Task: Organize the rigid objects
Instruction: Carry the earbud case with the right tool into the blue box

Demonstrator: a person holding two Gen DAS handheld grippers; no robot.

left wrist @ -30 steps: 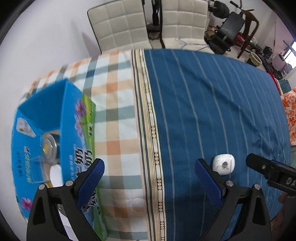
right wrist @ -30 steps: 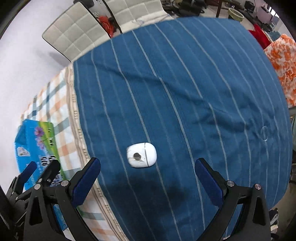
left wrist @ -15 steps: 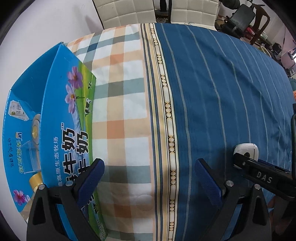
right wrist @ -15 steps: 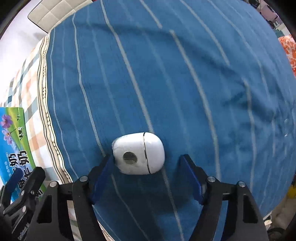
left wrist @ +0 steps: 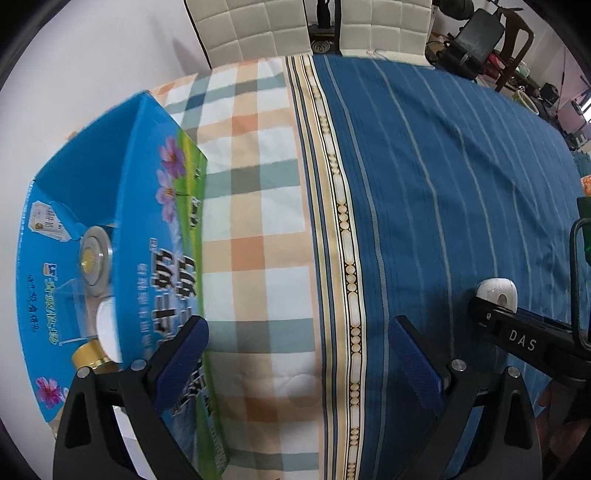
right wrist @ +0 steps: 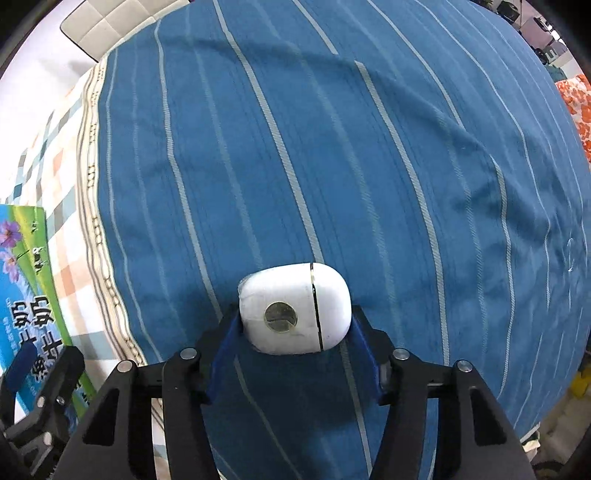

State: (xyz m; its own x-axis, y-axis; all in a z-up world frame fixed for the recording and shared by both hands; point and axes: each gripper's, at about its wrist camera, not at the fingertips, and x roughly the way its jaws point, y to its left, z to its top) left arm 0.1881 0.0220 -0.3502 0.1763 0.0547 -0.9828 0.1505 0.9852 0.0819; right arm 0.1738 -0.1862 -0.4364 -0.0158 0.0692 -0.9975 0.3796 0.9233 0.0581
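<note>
A white rounded earbud case (right wrist: 295, 308) with a round metal disc on its front lies on the blue striped cloth. My right gripper (right wrist: 293, 332) is shut on it, blue pads pressing both sides. The case also shows in the left wrist view (left wrist: 496, 292), behind the right gripper's black finger. My left gripper (left wrist: 299, 354) is open and empty, over the checked cloth next to a blue milk carton box (left wrist: 147, 229). The box is open on top and holds a round metal item (left wrist: 95, 254) and a gold-capped item (left wrist: 88, 355).
The table carries a cloth, checked (left wrist: 255, 221) on the left and blue striped (right wrist: 332, 147) on the right. White padded chairs (left wrist: 258, 29) stand at the far edge. Furniture and clutter (left wrist: 480, 33) lie beyond the far right. The box also shows in the right wrist view (right wrist: 26, 295).
My right gripper moved down to the white case and shut its pads on it. My left gripper shifted slightly beside the box and stayed open.
</note>
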